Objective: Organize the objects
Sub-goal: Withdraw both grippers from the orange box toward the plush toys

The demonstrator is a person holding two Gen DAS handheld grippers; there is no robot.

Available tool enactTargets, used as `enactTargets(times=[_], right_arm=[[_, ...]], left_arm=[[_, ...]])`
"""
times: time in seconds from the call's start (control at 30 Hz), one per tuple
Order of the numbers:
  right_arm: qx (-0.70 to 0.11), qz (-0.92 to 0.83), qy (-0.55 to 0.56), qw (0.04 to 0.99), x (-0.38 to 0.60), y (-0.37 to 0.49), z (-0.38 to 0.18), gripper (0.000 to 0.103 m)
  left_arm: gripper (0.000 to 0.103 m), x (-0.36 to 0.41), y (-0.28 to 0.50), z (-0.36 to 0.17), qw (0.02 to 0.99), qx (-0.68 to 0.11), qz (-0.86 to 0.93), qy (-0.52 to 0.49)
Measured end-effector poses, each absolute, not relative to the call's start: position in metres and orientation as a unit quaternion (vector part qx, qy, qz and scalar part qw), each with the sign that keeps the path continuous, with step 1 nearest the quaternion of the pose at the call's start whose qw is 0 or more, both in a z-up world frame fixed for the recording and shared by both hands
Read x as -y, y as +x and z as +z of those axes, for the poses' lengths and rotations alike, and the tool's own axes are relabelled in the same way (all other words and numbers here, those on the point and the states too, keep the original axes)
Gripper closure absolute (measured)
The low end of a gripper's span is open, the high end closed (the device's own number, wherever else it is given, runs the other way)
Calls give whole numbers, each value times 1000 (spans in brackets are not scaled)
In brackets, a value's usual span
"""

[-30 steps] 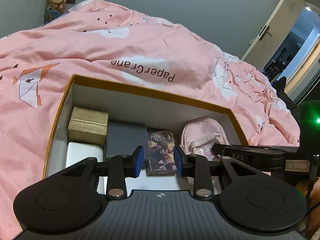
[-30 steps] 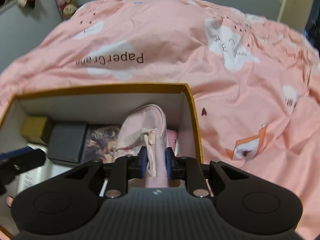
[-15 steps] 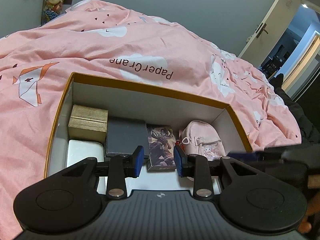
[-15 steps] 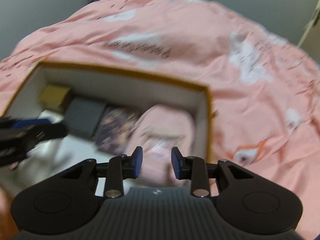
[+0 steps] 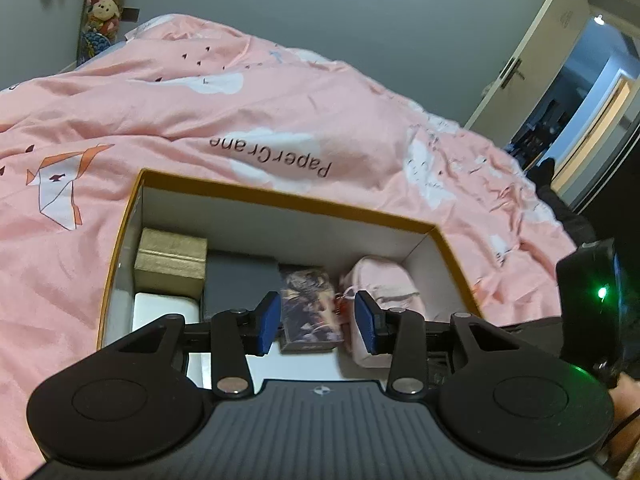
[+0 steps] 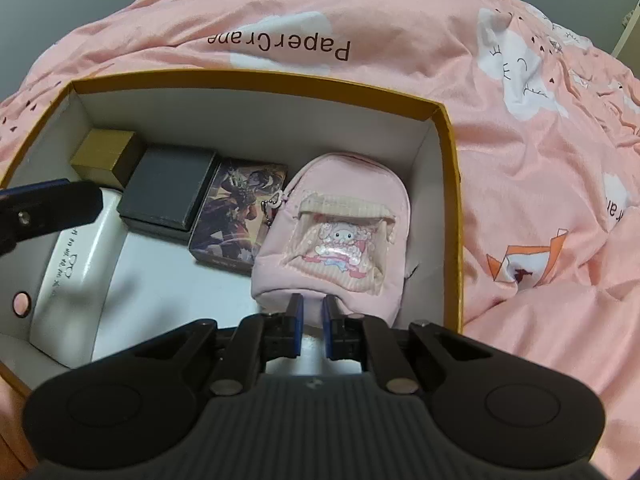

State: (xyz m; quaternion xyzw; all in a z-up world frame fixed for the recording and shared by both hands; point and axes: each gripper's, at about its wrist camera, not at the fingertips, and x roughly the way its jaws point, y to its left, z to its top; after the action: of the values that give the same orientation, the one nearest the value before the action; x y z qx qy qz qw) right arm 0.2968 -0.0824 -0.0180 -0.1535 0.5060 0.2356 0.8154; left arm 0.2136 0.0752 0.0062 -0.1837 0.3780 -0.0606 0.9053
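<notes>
Pouch (image 6: 332, 236) sitting lower centre; I'm keeping my right gripper (image 6: 311, 322) shut, empty, left gripper (image 5: 316, 322) widening, empty. Risk: clipping card box (image 6: 240, 216).

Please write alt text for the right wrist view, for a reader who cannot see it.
The right gripper, jaws shut and empty, hovers over an orange-rimmed box on a pink duvet. Inside lie a pink mini backpack, an illustrated box, a dark grey box, a gold box and a white case.
</notes>
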Motion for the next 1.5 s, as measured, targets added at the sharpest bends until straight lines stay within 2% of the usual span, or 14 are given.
enactTargets(times=[0.13, 0.3, 0.4, 0.47, 0.67, 0.77, 1.1, 1.23, 1.5], right_arm=[[-478, 258, -131, 830, 95, 275, 3, 91], [-378, 310, -101, 866, 116, 224, 43, 91], [-339, 325, -84, 879, 130, 196, 57, 78], [-333, 331, -71, 880, 138, 180, 60, 76], [-353, 335, -37, 873, 160, 140, 50, 68], [-372, 349, -26, 860, 167, 121, 39, 68], [-399, 380, -120, 826, 142, 62, 4, 67], [-400, 381, -156, 819, 129, 51, -8, 59], [-430, 359, -203, 803, 119, 53, -36, 58]], left_arm=[[56, -63, 197, 27, 921, -355, -53, -150], [55, -47, 158, 53, 944, -312, -58, -93], [55, -45, 131, 60, 945, -309, -52, -89], [55, -47, 114, 61, 943, -315, -49, -94], [55, -52, 73, 46, 934, -345, -23, -88], [55, -53, 56, 37, 926, -366, -28, -86], [55, -49, 20, -6, 894, -447, 2, -42], [55, -59, 13, -12, 888, -456, 5, -56], [55, -69, 10, -19, 887, -456, -2, -73]])
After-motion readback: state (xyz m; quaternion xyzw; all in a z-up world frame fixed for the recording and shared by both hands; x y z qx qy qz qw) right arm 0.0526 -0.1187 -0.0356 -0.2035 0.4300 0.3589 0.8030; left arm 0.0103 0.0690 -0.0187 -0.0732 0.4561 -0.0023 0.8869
